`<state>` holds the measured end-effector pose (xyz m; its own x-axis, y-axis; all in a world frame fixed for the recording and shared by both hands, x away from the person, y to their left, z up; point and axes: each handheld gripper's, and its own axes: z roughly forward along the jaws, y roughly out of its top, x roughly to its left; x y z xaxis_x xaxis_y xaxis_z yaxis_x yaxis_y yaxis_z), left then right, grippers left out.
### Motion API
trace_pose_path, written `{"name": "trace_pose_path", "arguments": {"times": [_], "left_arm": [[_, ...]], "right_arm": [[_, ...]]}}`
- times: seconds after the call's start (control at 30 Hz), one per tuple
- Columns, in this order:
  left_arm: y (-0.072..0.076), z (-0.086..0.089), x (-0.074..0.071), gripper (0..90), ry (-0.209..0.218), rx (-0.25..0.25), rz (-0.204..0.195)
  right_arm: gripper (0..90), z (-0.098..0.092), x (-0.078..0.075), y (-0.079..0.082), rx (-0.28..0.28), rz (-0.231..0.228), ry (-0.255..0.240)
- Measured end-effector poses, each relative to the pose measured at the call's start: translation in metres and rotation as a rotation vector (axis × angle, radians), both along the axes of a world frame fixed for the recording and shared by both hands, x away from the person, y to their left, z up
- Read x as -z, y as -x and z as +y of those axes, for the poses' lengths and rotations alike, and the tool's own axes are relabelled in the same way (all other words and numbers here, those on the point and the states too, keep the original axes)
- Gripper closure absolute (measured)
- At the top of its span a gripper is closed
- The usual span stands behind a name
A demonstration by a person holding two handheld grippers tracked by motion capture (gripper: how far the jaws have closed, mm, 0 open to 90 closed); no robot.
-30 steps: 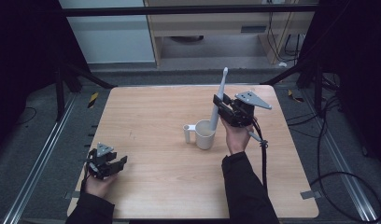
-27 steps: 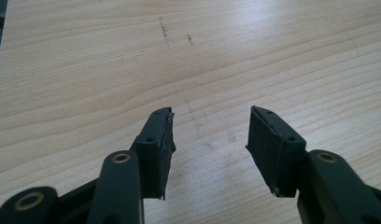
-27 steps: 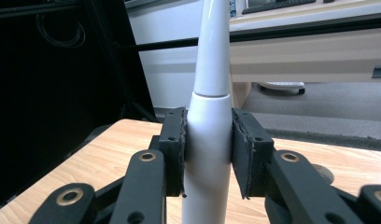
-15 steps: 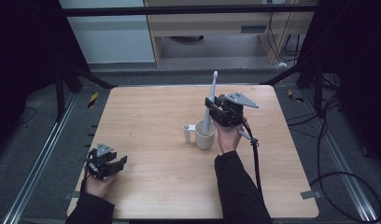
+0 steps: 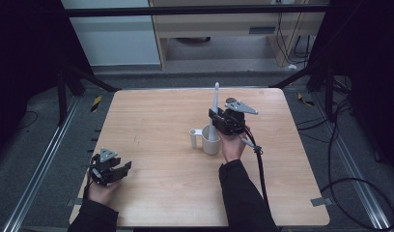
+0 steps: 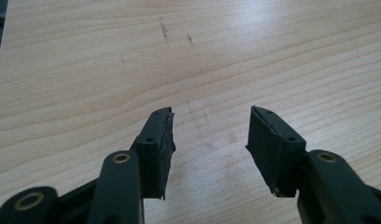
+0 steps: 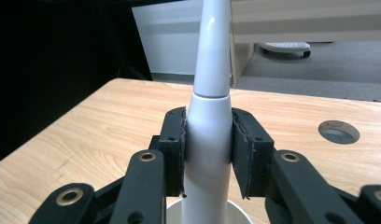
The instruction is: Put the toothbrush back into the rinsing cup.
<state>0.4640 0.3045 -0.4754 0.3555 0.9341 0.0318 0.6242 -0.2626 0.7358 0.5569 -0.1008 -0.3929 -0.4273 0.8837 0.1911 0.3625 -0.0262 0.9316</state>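
Observation:
A white electric toothbrush (image 5: 214, 113) stands upright with its lower end inside a white mug (image 5: 210, 141) near the middle of the wooden table (image 5: 151, 116). My right gripper (image 5: 215, 120) is shut on the toothbrush's body just above the mug. In the right gripper view both pads press the white toothbrush (image 7: 208, 135), and the mug rim (image 7: 174, 210) lies right below. My left gripper (image 5: 121, 169) rests low at the table's front left with its jaws open; in the left gripper view the left gripper (image 6: 209, 140) has only bare wood between its fingers.
The mug's handle (image 5: 193, 137) points left. A round cable hole (image 7: 338, 131) is set in the table behind the mug. A cable (image 5: 259, 169) trails from the right gripper toward the front edge. Metal rails run along the floor on both sides.
My right gripper has carried the toothbrush left and down, from tilted above the mug to upright with its base in the mug. The left gripper has stayed put.

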Motion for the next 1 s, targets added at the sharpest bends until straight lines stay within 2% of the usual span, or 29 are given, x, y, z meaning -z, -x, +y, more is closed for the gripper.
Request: {"name": "trace_pose_path", "arguments": {"times": [0.3,0.67,1.0], "left_arm": [[0.0,0.0,0.0,49.2,0.001,0.0,-0.002],[0.0,0.0,0.0,49.2,-0.001,0.001,0.0],[0.0,0.0,0.0,49.2,-0.001,0.001,-0.001]], "right_arm": [[67.6,0.006,0.007,-0.001,-0.002,0.034,0.041],[67.6,0.003,0.021,-0.004,0.006,0.088,0.054],[67.5,0.005,0.027,-0.007,0.008,0.136,0.083]]}}
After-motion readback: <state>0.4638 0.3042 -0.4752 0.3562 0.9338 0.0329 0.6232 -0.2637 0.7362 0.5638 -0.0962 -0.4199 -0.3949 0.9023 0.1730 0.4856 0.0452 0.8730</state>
